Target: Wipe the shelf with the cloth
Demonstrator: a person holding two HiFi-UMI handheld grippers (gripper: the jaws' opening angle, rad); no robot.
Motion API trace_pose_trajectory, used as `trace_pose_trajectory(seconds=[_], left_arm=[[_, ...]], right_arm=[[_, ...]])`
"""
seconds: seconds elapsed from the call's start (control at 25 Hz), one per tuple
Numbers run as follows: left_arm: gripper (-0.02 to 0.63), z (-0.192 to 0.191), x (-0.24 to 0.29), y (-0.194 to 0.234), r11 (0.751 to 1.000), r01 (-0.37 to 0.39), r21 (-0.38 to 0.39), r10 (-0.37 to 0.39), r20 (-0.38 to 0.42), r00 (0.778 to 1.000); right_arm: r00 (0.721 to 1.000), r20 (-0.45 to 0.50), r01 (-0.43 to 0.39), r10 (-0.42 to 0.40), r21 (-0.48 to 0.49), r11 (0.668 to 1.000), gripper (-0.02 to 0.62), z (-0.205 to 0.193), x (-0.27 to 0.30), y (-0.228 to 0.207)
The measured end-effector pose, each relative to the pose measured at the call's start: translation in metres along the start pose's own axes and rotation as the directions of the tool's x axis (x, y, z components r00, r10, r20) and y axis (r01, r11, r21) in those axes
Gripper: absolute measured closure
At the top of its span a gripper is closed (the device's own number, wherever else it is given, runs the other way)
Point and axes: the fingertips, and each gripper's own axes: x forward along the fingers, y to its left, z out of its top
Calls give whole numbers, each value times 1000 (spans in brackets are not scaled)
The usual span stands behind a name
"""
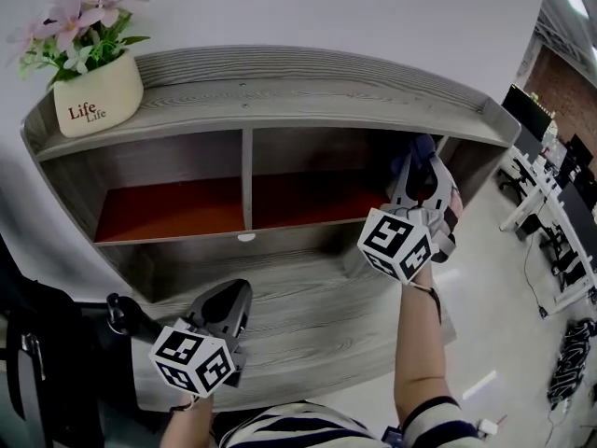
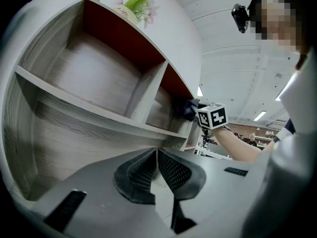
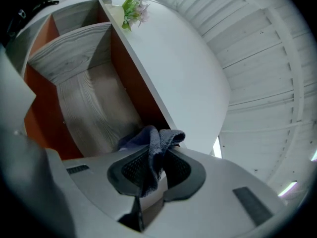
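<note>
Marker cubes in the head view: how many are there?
2. One marker cube rides the left claw, low by the bottom shelf; the other rides the right claw, reaching into the upper right compartment.

Flowerpot (image 1: 97, 93), white wall (image 1: 326, 7), office desks (image 1: 539, 187)

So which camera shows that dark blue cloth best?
The right gripper view: the dark blue cloth sits close up, pinched between the right gripper's jaws. The head view shows only a tip past the gripper; the left gripper view, a small dark lump.
</note>
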Motion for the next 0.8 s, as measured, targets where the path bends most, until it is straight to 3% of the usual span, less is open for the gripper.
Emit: trace_pose_trajectory(seconds=[0.2,0.36,0.6,0.8], left_arm=[[581,-1,1,-1,1000,-10,4,10,-9,1000],[581,-1,1,1,1000,-21,-4,21,-5,1000],[581,-3,2,-3,1000,-4,-4,4,1,1000],[581,-3,2,-6,1000,3,5,-3,8,1000]], right_arm=[[995,9,95,-94,-52,994,523,1,3,-8],[989,19,149,-148,-179,973,523,2,6,-7],[992,-7,121,-128,-294,948,523,-2,14,1],[996,-64,39,-65,-335,941,523,-8,17,14]])
